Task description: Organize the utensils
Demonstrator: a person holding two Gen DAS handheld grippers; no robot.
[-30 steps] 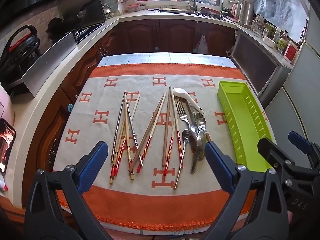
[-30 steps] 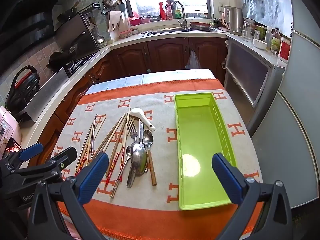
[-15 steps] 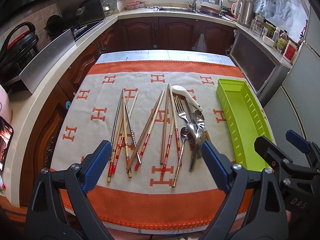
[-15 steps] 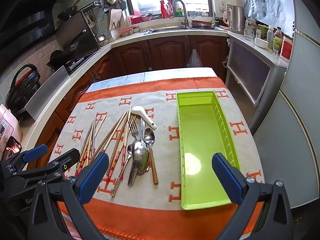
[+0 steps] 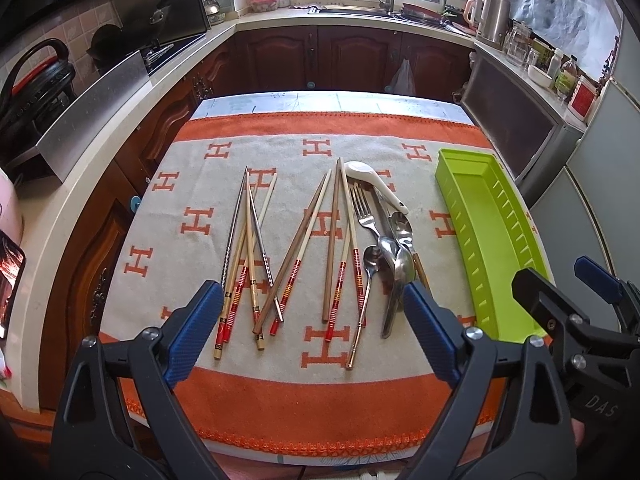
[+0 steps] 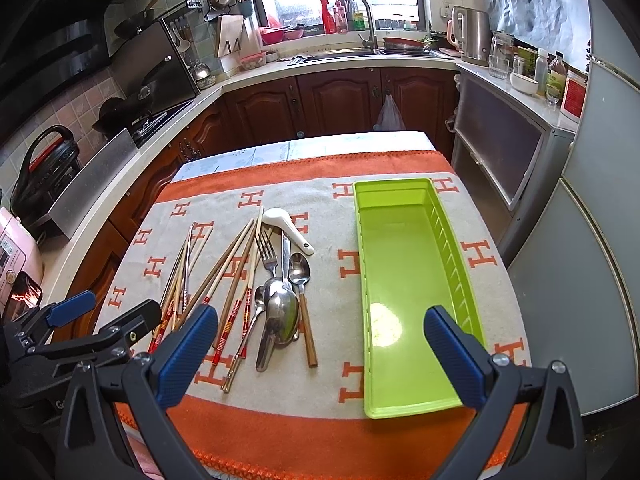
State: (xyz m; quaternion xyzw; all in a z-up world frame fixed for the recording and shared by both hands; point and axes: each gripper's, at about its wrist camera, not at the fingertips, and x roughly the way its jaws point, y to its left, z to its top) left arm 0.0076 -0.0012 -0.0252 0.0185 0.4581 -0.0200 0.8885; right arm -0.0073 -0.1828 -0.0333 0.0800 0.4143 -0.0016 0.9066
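Note:
Several chopsticks (image 5: 256, 252) lie spread on the orange and beige cloth (image 5: 200, 184), wooden and metal ones mixed. To their right lie a fork (image 5: 366, 216), a white ceramic spoon (image 5: 372, 180) and metal spoons (image 5: 394, 264) in a pile. An empty green tray (image 5: 492, 232) stands at the right; it also shows in the right wrist view (image 6: 408, 280). My left gripper (image 5: 312, 332) is open and empty above the near ends of the chopsticks. My right gripper (image 6: 320, 356) is open and empty above the near end of the tray and spoons (image 6: 282, 312).
The table stands in a kitchen. A counter with a stove (image 5: 120, 64) runs along the left, a sink (image 6: 360, 48) at the back, a kettle (image 6: 472, 36) and jars at the right. A grey fridge (image 6: 600, 240) stands close on the right.
My left gripper has moved forward and lower toward the chopsticks. My right gripper has shifted slightly forward. Nothing on the cloth has moved.

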